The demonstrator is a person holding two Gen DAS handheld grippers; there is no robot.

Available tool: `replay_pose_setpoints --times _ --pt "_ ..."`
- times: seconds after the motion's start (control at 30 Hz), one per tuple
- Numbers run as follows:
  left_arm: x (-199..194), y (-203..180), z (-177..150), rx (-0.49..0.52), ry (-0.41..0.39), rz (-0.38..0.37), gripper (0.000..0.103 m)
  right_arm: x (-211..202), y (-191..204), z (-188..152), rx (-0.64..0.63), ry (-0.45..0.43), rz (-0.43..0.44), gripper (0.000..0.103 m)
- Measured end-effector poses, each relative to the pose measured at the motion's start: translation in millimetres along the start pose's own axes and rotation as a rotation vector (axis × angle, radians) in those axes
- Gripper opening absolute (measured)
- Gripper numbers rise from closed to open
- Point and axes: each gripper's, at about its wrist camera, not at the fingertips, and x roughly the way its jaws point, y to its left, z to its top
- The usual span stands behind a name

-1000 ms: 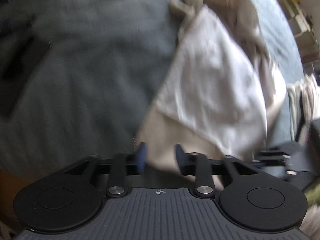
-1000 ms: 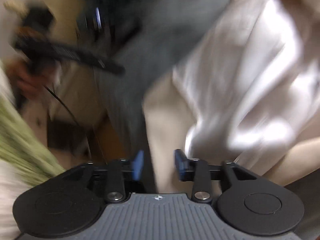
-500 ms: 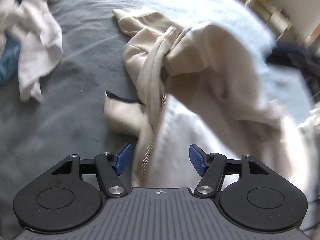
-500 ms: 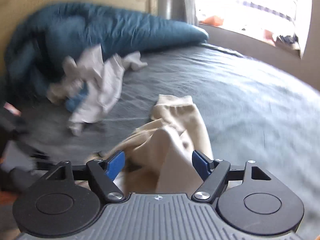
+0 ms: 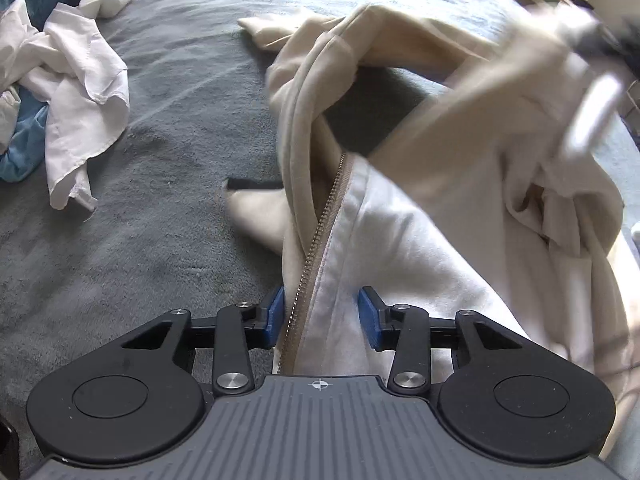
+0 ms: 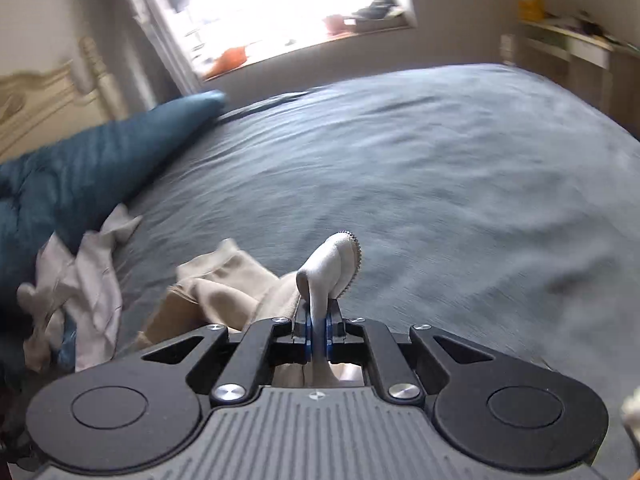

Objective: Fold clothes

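No fold shows yet on the cream zip jacket (image 5: 400, 216), which is half-lifted off the grey bed (image 5: 160, 240): the right gripper (image 6: 318, 334) has just clamped its jaws on the zipper edge (image 6: 340, 258), the left gripper's (image 5: 320, 314) jaws have just been narrowing around the opposite front edge without pinching it, and the white clothes (image 5: 76, 92) lie unfolded nearby.

Grey-blanketed bed (image 5: 168, 240); on it, cream zip jacket (image 5: 400, 248), crumpled white shirt (image 5: 84, 92), teal duvet (image 6: 80, 176).

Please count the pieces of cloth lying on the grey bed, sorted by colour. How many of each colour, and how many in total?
Beige: 1, the zip jacket
White: 1 crumpled pile of cloth; how many pieces it holds cannot be told
Light blue: 1 cloth under the white pile
Dark teal: 1 duvet at the head of the bed
Total: 4
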Motion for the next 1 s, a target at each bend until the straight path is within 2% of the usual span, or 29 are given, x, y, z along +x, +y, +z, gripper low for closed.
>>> replay_pose_setpoints --times 0.07,0.2,0.27,0.33,0.37,0.5,0.57,0.6,0.7,0.77,0.8,0.87,0.93,0.97,1.0 --pt "-3.0 1.7 -2.3 0.001 0.021 -0.005 0.041 -16.1 -14.8 -14.6 0.067 0.015 -0.011 0.007" --pt "-11.1 1.5 -12.8 0.056 0.066 -0.002 0.041 -43.0 -37.3 -43.0 0.123 0.034 -0.054 0.005" --pt "-17.2 1.7 -17.1 0.077 0.082 0.003 0.041 -63.9 -46.3 -46.9 0.144 0.011 -0.047 0.005" --pt "-28.3 -0.2 -15.8 0.091 0.067 -0.01 0.041 -93.1 -49.0 -42.0 0.147 -0.039 -0.007 0.003" --pt "-34.4 -2.4 -12.2 0.095 0.049 -0.026 0.045 -102.0 -46.0 -37.1 0.14 -0.068 0.011 0.003" --pt "-48.4 -18.1 11.7 0.086 -0.018 -0.094 0.072 -127.0 -31.6 -14.9 0.08 -0.165 0.097 0.003" --pt "-41.8 -29.6 28.1 0.086 -0.044 -0.117 0.074 -133.2 -23.4 -5.8 0.038 -0.199 0.119 0.003" --pt "-35.4 -36.5 35.5 0.095 -0.055 -0.114 0.08 -135.9 -20.6 -2.6 0.023 -0.212 0.127 0.002" --pt "-8.4 -56.7 50.5 0.132 -0.026 -0.076 0.081 -147.5 -21.9 1.5 0.034 -0.243 0.139 0.002" --pt "1.2 -65.3 51.2 0.159 -0.003 -0.084 0.076 -159.0 -27.4 2.0 0.057 -0.263 0.143 0.002" --pt "1.5 -67.4 49.1 0.163 0.005 -0.092 0.063 -164.9 -31.5 0.9 0.074 -0.269 0.145 0.002" --pt "-0.7 -69.9 42.8 0.163 0.015 -0.096 0.044 -176.7 -39.8 -1.3 0.109 -0.282 0.148 0.002" --pt "-9.3 -66.9 31.5 0.141 0.01 -0.063 0.031 -187.8 -49.3 -3.4 0.146 -0.293 0.153 0.002" --pt "-12.1 -62.2 25.2 0.123 0.021 -0.027 0.021 -193.3 -54.7 -4.0 0.163 -0.3 0.152 0.002" --pt "-14.1 -56.3 18.7 0.102 0.038 0.013 0.015 -198.4 -60.8 -4.2 0.182 -0.307 0.152 0.002"
